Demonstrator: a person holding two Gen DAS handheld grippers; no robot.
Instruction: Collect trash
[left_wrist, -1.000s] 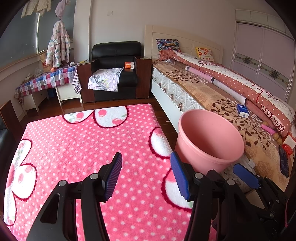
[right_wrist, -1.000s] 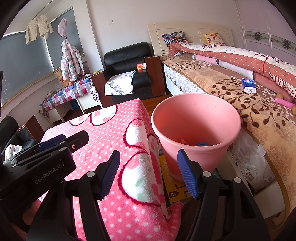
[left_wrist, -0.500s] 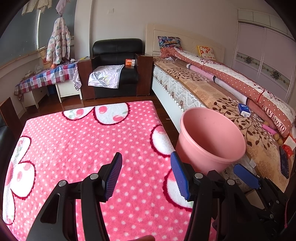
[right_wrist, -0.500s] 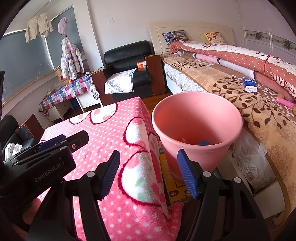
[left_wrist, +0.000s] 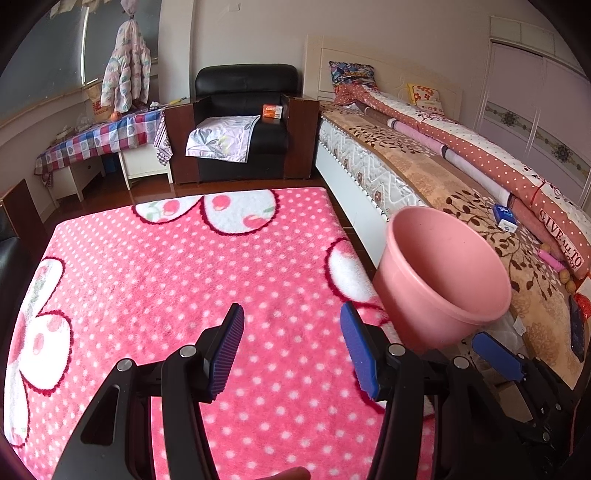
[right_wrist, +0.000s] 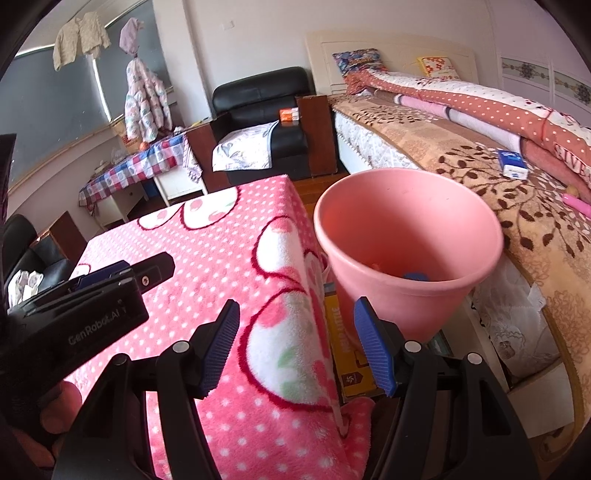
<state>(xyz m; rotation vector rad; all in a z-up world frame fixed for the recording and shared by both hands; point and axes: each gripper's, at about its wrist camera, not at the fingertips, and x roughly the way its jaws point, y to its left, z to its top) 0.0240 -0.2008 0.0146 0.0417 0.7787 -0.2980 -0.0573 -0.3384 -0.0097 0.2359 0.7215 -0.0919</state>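
A pink plastic bin (left_wrist: 443, 280) (right_wrist: 406, 243) stands between the table's right edge and the bed. Small bits of trash, one blue (right_wrist: 415, 276), lie at its bottom. My left gripper (left_wrist: 291, 347) is open over the pink polka-dot blanket (left_wrist: 184, 266) that covers the table, with nothing between its blue pads. My right gripper (right_wrist: 297, 345) is open too, over the blanket's right edge (right_wrist: 295, 295) just left of the bin, and holds nothing. In the left wrist view the right gripper (left_wrist: 496, 356) shows at lower right; in the right wrist view the left gripper (right_wrist: 92, 295) shows at left.
A bed (left_wrist: 424, 173) with patterned quilts runs along the right; a blue-white box (right_wrist: 511, 164) lies on it. A black armchair (left_wrist: 243, 122) with an orange box (left_wrist: 272, 110) stands at the back, a checked-cloth table (left_wrist: 99, 136) at back left. A yellow carton (right_wrist: 343, 343) sits beside the bin.
The left wrist view has shifted left and tipped down a little, so the bin now sits further right in it. The right gripper has barely moved. Both stay open.
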